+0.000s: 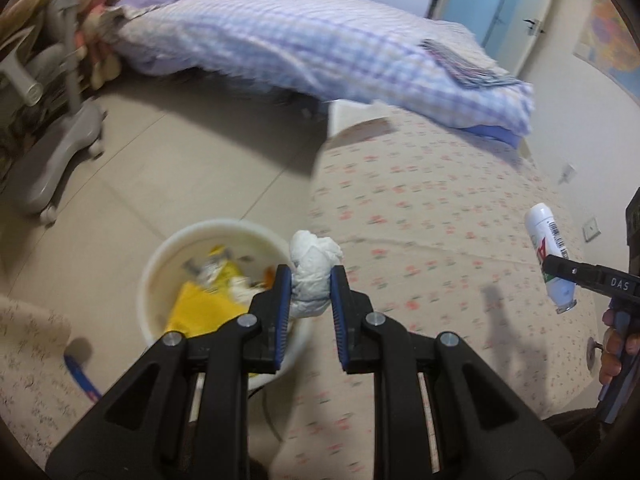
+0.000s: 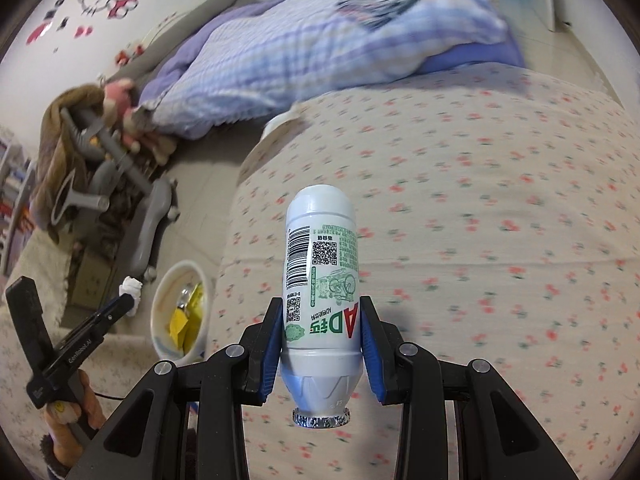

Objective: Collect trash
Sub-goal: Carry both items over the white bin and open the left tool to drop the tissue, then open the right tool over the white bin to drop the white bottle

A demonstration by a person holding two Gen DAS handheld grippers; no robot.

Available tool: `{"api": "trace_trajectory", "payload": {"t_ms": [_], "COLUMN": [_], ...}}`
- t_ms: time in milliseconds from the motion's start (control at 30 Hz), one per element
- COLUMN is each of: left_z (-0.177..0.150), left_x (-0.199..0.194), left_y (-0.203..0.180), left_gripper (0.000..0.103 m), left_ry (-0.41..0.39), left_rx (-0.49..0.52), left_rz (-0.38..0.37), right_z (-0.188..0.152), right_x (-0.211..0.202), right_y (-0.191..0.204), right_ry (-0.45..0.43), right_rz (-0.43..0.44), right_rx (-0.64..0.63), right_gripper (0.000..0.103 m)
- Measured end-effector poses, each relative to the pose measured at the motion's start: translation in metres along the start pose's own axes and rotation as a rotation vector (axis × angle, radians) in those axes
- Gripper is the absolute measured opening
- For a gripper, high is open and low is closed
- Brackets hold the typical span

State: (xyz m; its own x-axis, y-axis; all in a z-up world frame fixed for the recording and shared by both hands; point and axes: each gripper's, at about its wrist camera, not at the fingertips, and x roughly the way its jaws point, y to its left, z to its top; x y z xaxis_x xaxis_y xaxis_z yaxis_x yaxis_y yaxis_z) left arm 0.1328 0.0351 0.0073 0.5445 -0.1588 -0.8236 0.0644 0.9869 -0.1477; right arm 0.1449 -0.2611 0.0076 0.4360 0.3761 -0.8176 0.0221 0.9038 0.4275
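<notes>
Flowered bedsheet (image 1: 420, 200) fills the ground ahead of both grippers. Left gripper (image 1: 310, 280) is clamped on a crumpled tissue (image 1: 314, 276), the white bin (image 1: 160, 256) just beyond and left of its tips. Right gripper (image 2: 320, 332) is closed around 1 upside-down drink bottle (image 2: 320, 280), well right of the bin. Released too early, the tissue could catch the rim and fall outside. A grey chair base (image 1: 60, 156) stands farther left; nothing blocks the bin.

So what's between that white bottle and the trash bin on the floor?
In the right wrist view, only flowered bedsheet lies between the bottle and the bin; nothing else sits on that stretch.
</notes>
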Motion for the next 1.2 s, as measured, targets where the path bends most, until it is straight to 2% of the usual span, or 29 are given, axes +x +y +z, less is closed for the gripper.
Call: {"api": "trace_trajectory", "payload": {"t_ms": [167,367,400,467,500,533,633,733,867,1000,1100,1200], "left_z": [-0.007,-0.009,-0.009,-0.011,-0.011,-0.013,-0.019,-0.028,-0.035,-0.034,-0.035,-0.037], "left_x": [0.006,0.019,0.021,0.021,0.02,0.019,0.017,0.018,0.019,0.015,0.015,0.017], "left_y": [0.038,0.075,0.08,0.088,0.092,0.097,0.111,0.122,0.134,0.144,0.149,0.152], "left_gripper": [0.022,0.026,0.033,0.055,0.07,0.075,0.076,0.084,0.085,0.091,0.092,0.092], "left_ry": [0.033,0.082,0.087,0.087,0.084,0.08,0.089,0.104,0.13,0.119,0.12,0.13], "left_rx": [-0.051,-0.106,-0.114,-0.129,-0.135,-0.141,-0.148,-0.143,-0.135,-0.15,-0.153,-0.162], "left_rz": [0.033,0.007,0.019,0.055,0.069,0.086,0.127,0.161,0.205,0.226,0.238,0.238], "right_z": [0.003,0.002,0.001,0.0,0.0,-0.001,-0.002,-0.005,-0.009,-0.013,-0.015,-0.017], "right_x": [0.028,0.058,0.064,0.073,0.078,0.083,0.098,0.115,0.136,0.156,0.167,0.177], "right_y": [0.042,0.084,0.091,0.104,0.11,0.116,0.134,0.153,0.173,0.191,0.198,0.201], "right_ry": [0.047,0.09,0.098,0.111,0.118,0.125,0.147,0.17,0.204,0.225,0.229,0.256], "right_rz": [0.037,0.069,0.075,0.084,0.089,0.094,0.107,0.116,0.121,0.136,0.142,0.185], "right_rx": [-0.056,-0.11,-0.119,-0.132,-0.138,-0.146,-0.17,-0.2,-0.227,-0.241,-0.253,-0.258], "right_gripper": [0.037,0.037,0.037,0.037,0.037,0.037,0.037,0.037,0.037,0.037,0.038,0.042]}}
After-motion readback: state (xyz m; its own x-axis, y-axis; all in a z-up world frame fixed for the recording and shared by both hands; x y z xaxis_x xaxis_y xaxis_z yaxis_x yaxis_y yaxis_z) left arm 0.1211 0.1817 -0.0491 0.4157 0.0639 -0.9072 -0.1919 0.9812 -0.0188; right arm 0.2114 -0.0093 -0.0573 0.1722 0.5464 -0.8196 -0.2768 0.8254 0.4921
